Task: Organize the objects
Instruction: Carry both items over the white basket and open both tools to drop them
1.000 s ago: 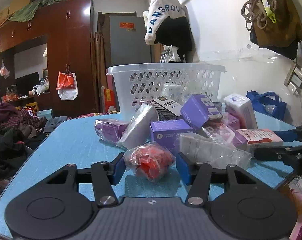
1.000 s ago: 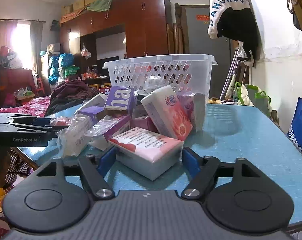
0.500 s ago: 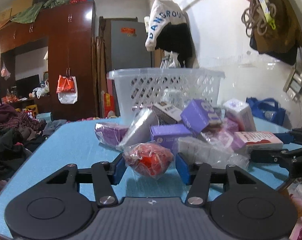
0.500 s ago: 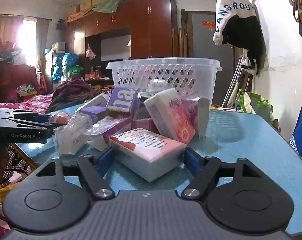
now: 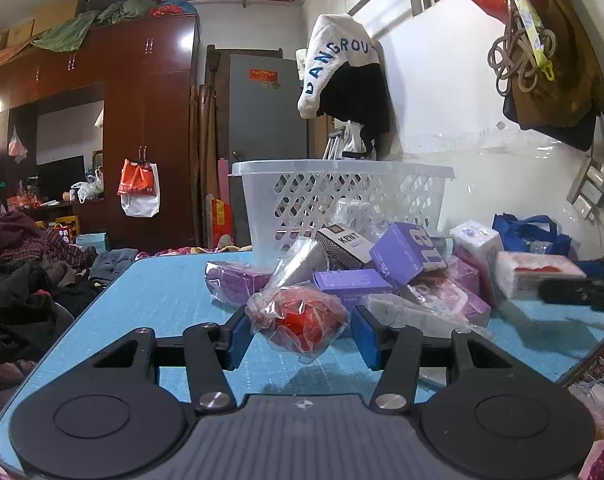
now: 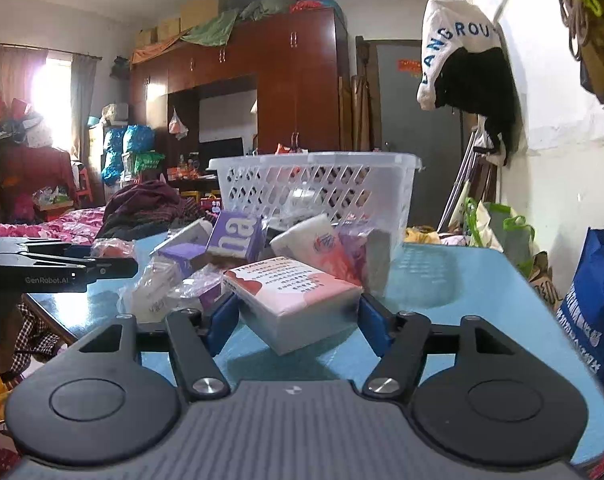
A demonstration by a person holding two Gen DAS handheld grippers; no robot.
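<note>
My left gripper (image 5: 298,336) is shut on a clear bag with a red thing inside (image 5: 300,322) and holds it lifted a little above the blue table (image 5: 170,296). My right gripper (image 6: 294,318) is shut on a pink and white tissue pack (image 6: 292,294), raised off the table (image 6: 453,280). Behind both lies a pile of purple boxes (image 5: 405,250), a KENT carton (image 5: 347,242) and wrapped packs. A white plastic basket (image 5: 341,196) stands behind the pile; it also shows in the right wrist view (image 6: 313,188).
The wall with hanging clothes (image 5: 341,72) runs along the table's right side. A blue bag (image 6: 593,308) sits beyond the table's right edge. Clothes (image 5: 18,280) lie heaped left of the table. The left gripper shows in the right wrist view (image 6: 62,270).
Both grippers have risen with their loads: the red bag and the tissue pack have left the table. The pile and basket look lower in view.
</note>
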